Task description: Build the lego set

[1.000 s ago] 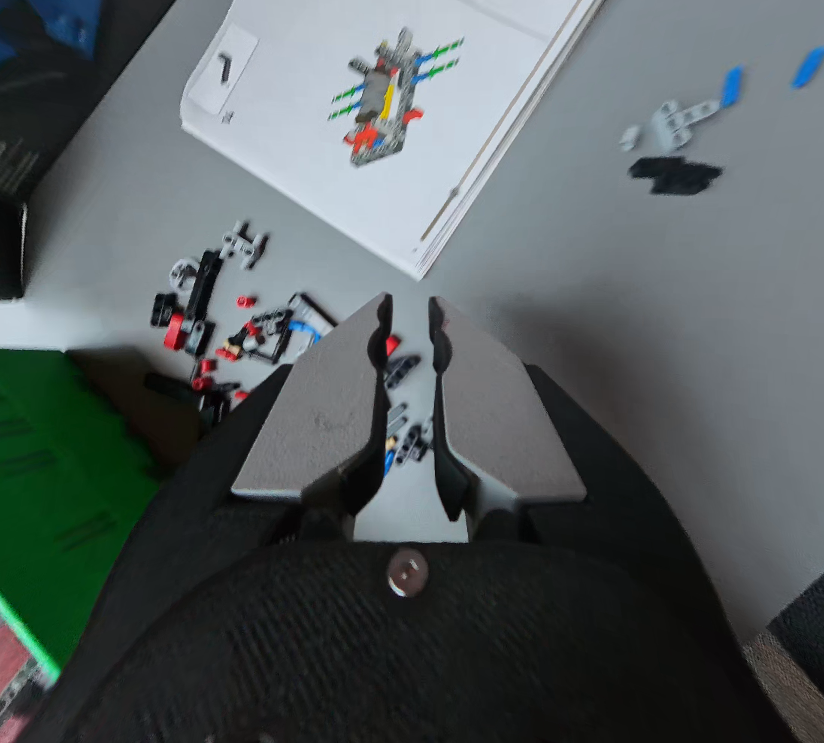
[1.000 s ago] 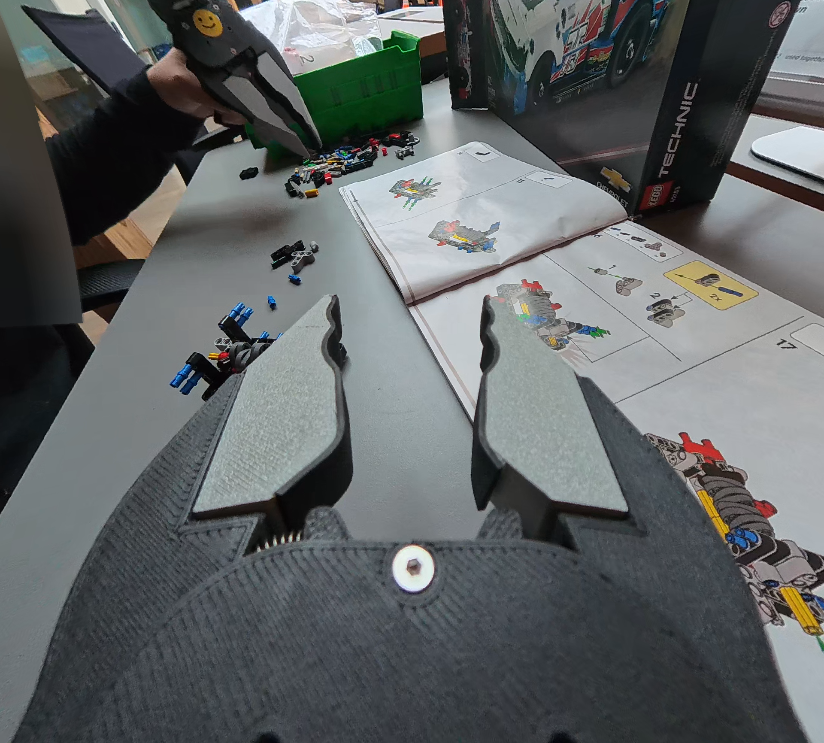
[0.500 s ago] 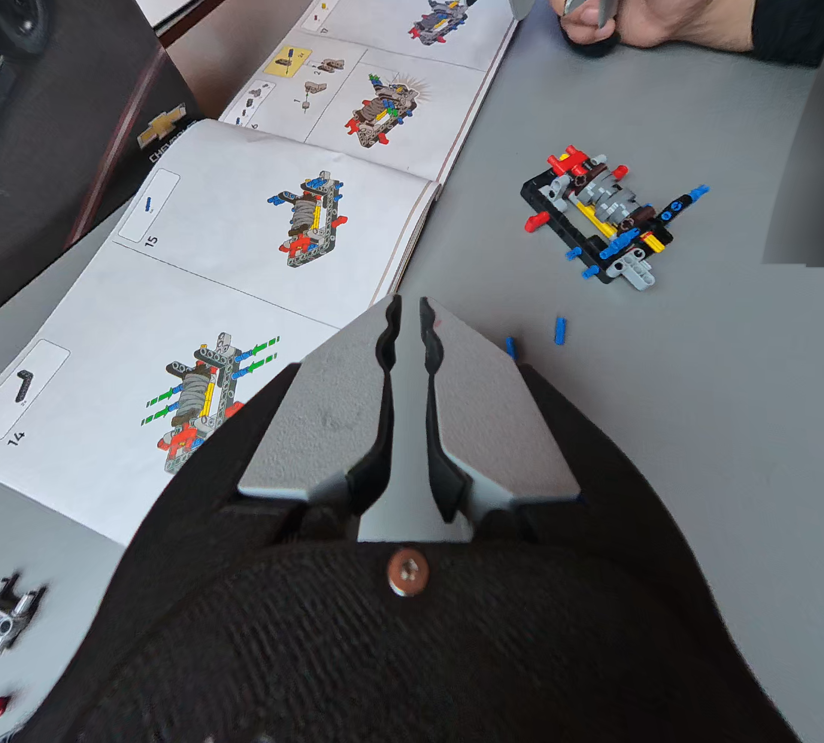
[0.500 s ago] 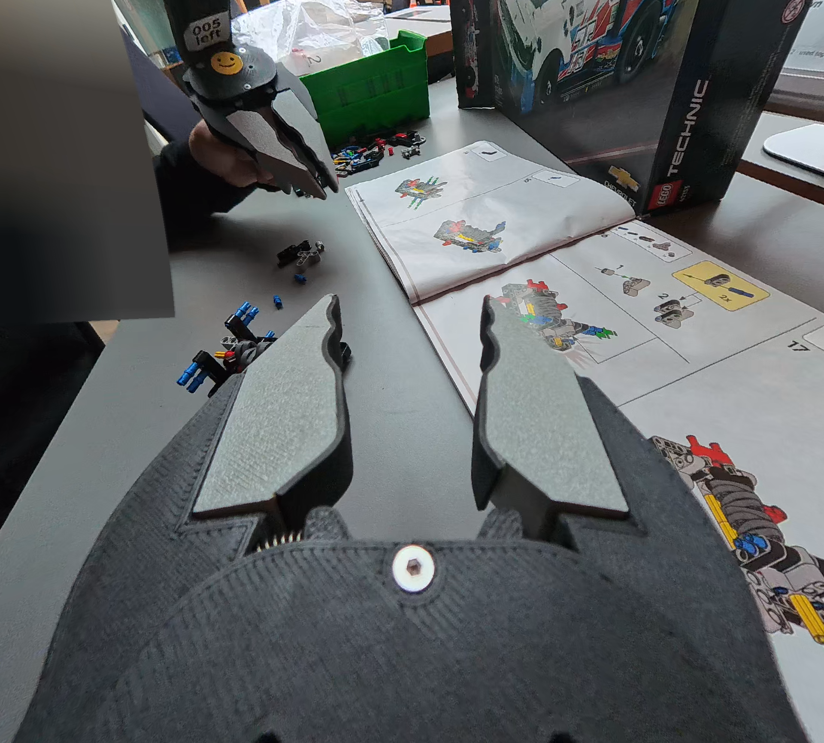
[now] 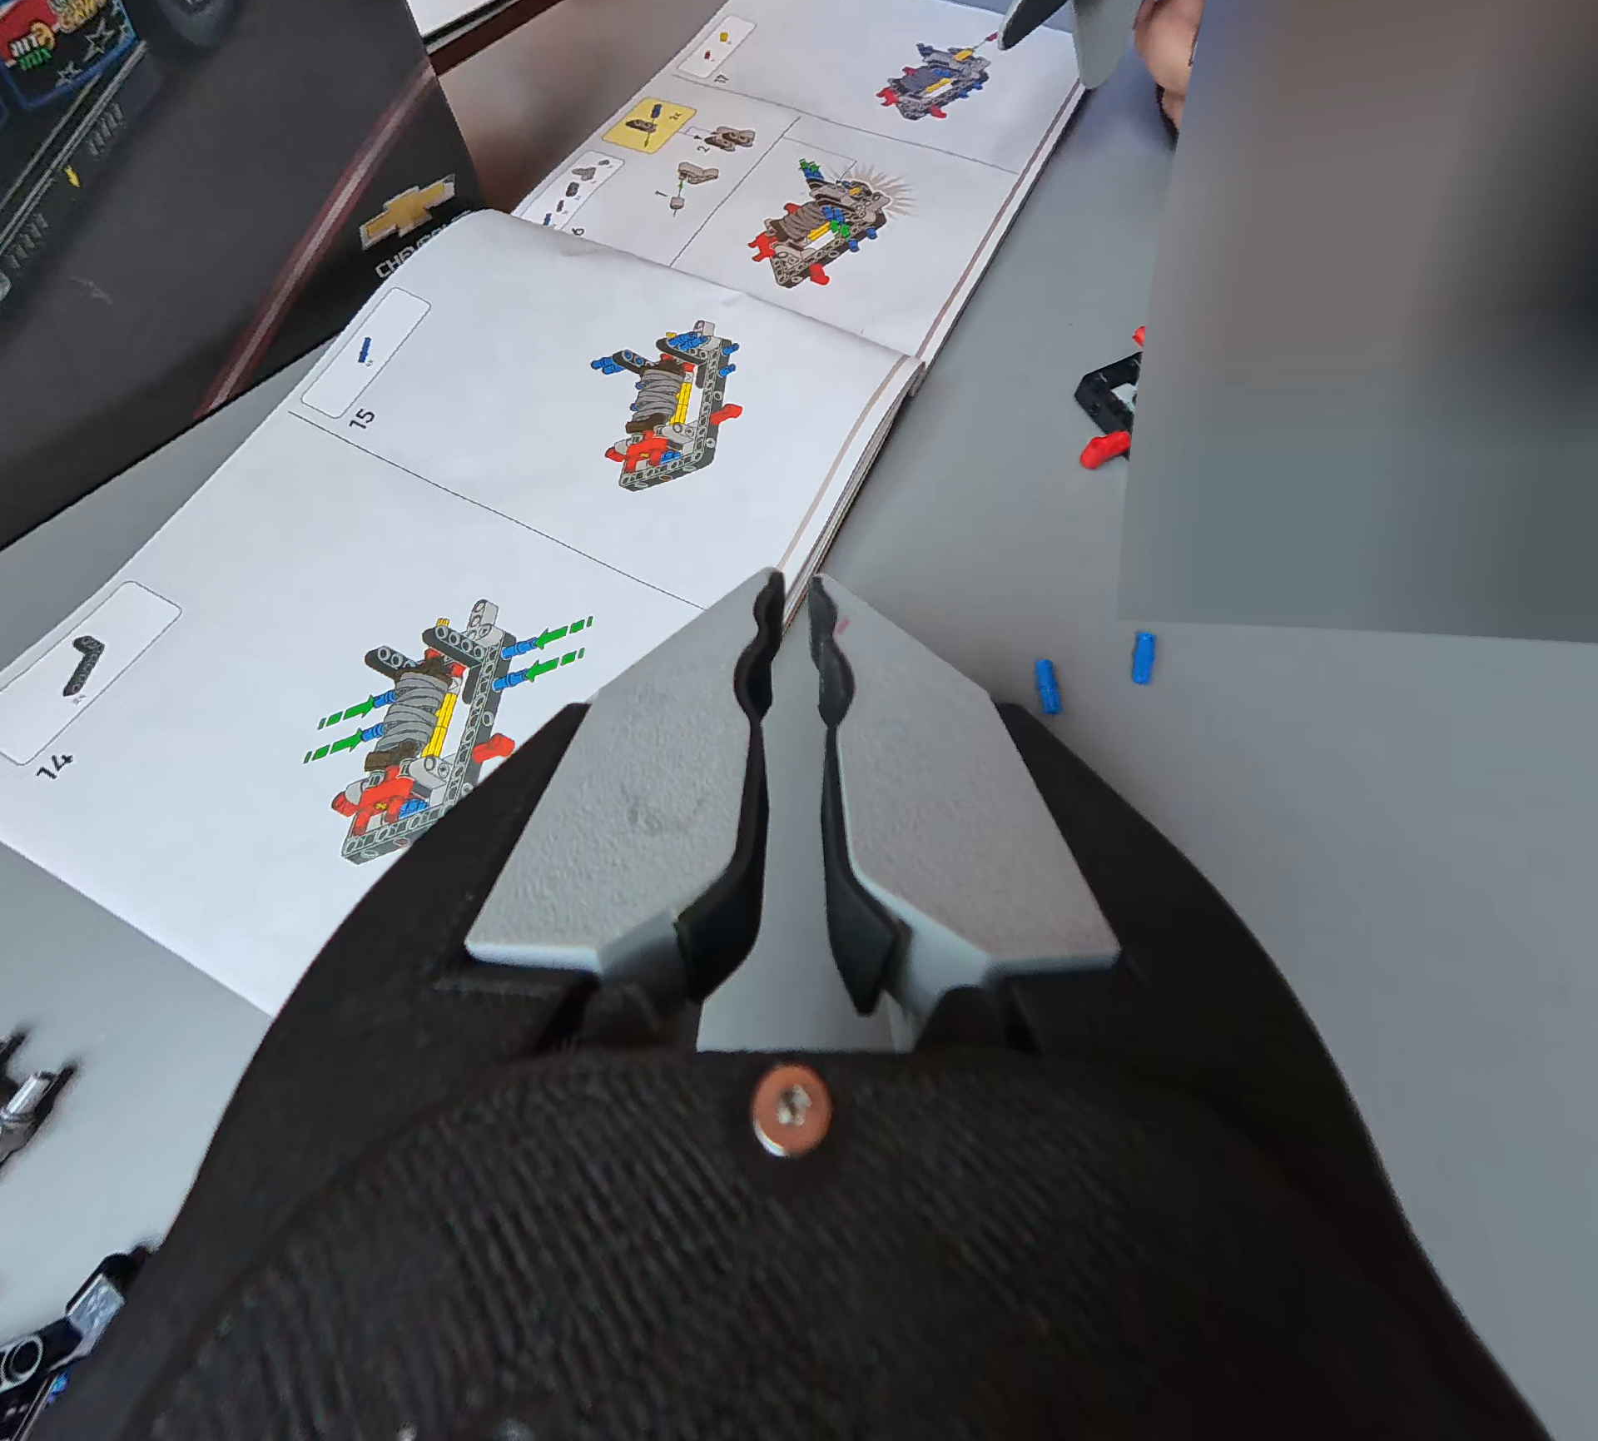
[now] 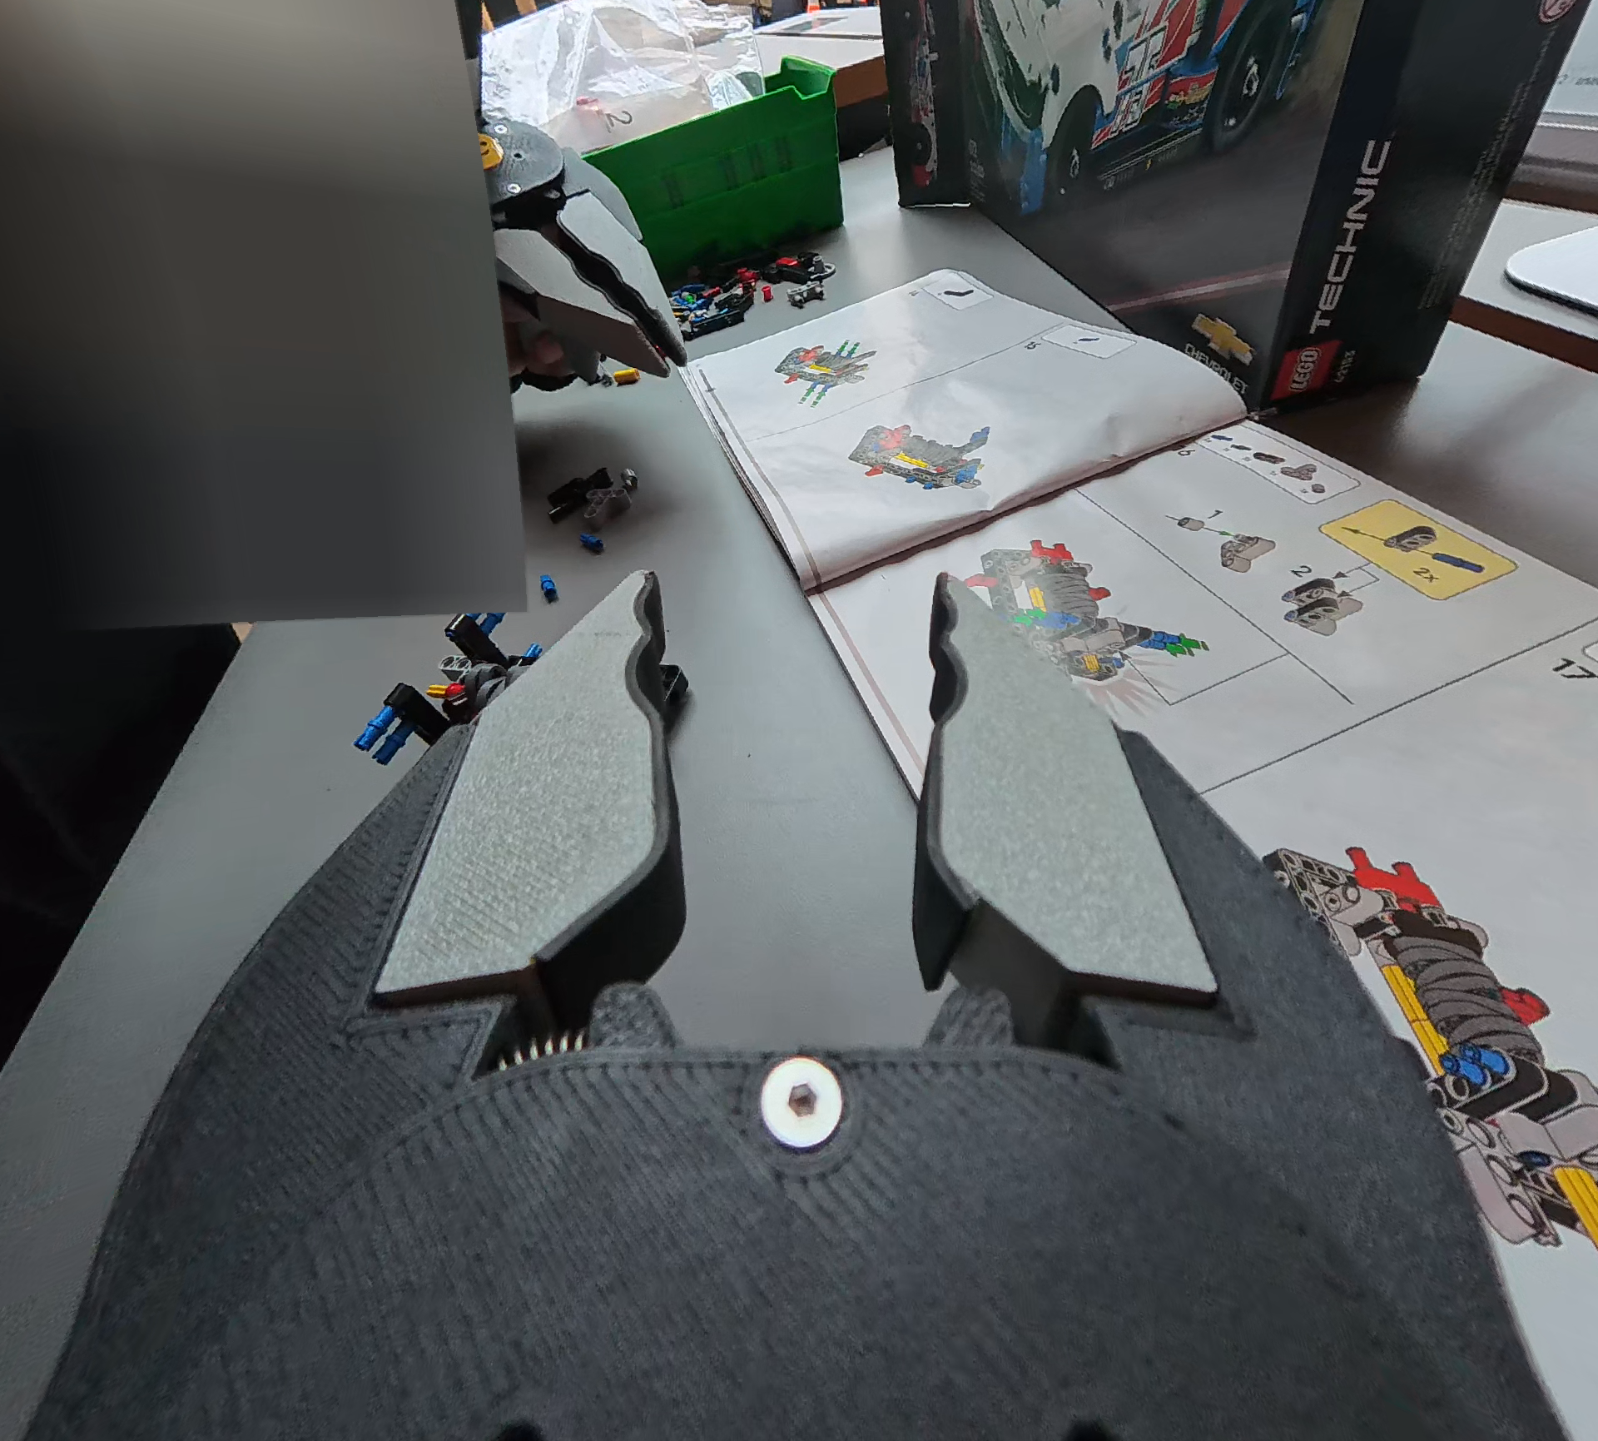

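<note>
Left gripper (image 5: 795,604) has swung from the parts pile to the manual (image 5: 536,500), tips nearly together, seemingly empty; right gripper (image 6: 791,604) spread wide, so no piece fetched yet

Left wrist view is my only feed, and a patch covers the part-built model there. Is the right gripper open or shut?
Observer: Open. The right wrist view shows the right gripper with a wide gap and nothing between its fingers.
Operator: Where does the model lie?
Observer: The part-built model lies on the table just left of that gripper's left finger, which partly hides it.
Operator: Are there more loose parts anywhere?
Observer: A pile of loose parts lies in front of a green bin, past the far corner of the booklet.
</note>
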`<state>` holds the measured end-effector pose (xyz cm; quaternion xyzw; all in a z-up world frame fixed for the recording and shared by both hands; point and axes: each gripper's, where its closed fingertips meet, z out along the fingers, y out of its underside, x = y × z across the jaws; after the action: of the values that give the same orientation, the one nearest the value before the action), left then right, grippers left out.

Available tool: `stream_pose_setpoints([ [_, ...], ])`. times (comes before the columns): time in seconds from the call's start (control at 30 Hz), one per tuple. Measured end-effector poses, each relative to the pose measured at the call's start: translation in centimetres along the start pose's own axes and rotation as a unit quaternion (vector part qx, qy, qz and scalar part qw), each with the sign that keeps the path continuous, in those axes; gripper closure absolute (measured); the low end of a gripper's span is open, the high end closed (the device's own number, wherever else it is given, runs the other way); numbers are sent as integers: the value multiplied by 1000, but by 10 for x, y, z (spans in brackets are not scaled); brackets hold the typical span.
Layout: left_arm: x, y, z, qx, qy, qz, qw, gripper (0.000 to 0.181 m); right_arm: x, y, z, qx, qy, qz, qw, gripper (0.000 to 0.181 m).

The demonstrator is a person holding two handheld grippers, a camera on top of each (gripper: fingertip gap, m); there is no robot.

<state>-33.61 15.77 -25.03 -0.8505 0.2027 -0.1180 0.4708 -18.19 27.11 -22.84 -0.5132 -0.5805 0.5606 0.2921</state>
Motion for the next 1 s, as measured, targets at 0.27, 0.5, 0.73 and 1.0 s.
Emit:
stream_pose_setpoints([
  [0.27,0,-1,-1,5,0,-3,1000,179,-2,2,2,-10,1,-12,1000,124],
  [0.5,0,-1,0,3,-4,4,1000,180,-2,2,2,-6,0,-10,1000,124],
  [0.73,0,-2,0,4,-4,5,1000,181,-2,2,2,-6,-1,-9,1000,124],
  [1.0,2,-1,0,0,-1,7,1000,181,-4,3,3,-9,-4,-11,1000,126],
])
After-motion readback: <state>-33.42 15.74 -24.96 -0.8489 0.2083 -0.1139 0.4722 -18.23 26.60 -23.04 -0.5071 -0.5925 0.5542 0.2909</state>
